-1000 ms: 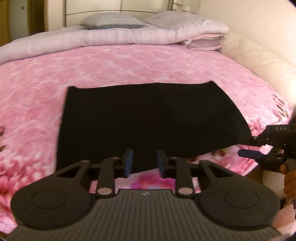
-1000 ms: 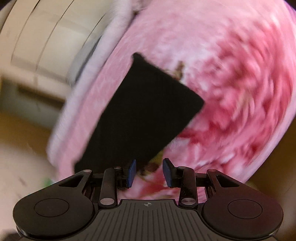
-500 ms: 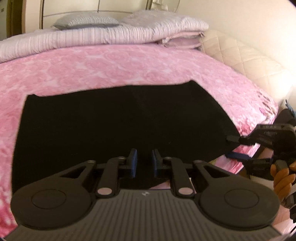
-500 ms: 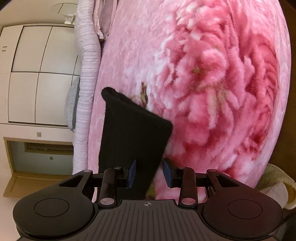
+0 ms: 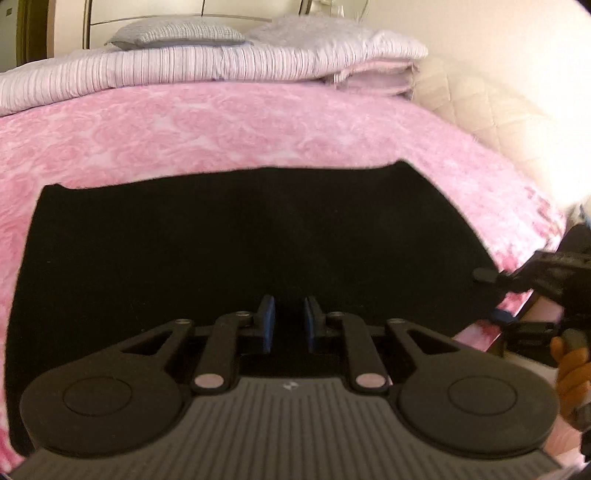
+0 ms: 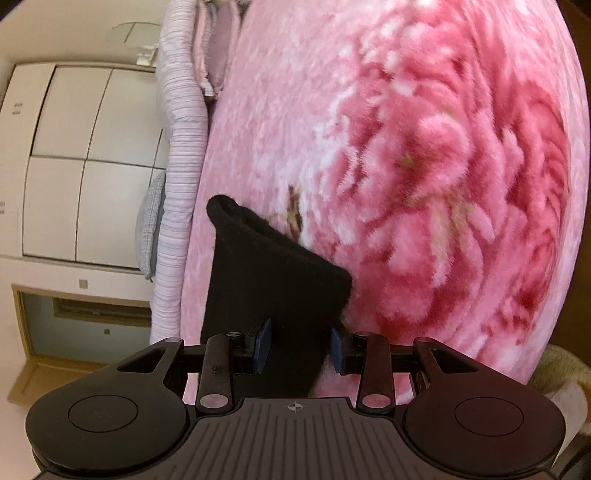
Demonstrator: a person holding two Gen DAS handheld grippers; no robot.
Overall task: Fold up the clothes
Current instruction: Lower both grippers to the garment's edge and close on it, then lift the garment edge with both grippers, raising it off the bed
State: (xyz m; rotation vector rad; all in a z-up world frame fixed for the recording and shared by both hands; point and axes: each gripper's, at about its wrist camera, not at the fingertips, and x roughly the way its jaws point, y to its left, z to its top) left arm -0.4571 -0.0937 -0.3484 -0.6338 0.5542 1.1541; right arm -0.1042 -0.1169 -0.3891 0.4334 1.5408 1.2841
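I have a black cloth (image 5: pixel 251 243) spread flat on the pink flowered blanket (image 5: pixel 258 129) that covers the bed, its far edge running straight across and its near edge reaching back under my left gripper (image 5: pixel 287 325). That gripper sits low over the near middle of the cloth with its blue pads (image 5: pixel 266 324) held a narrow gap apart; the cloth fills the dark space behind them, and I cannot tell whether any fold of it lies between them. My right gripper (image 6: pixel 300 349) is turned on its side at the cloth's right near corner, and from its own camera the bed runs up the picture like a wall. Its fingers stand wide apart, one on each side of the cloth's edge, and the blue pads (image 6: pixel 263 345) do not press on the fabric; the cloth passes through the gap between them. In the left camera the same gripper shows at the right border, its tips at the corner of the cloth, with my hand (image 5: pixel 570 369) on its handle below. Beyond the blanket a striped pale quilt (image 5: pixel 155 70) lies folded along the far side of the bed with a grey pillow (image 5: pixel 177 35) on top, and white cupboard doors (image 6: pixel 74 166) stand behind them.
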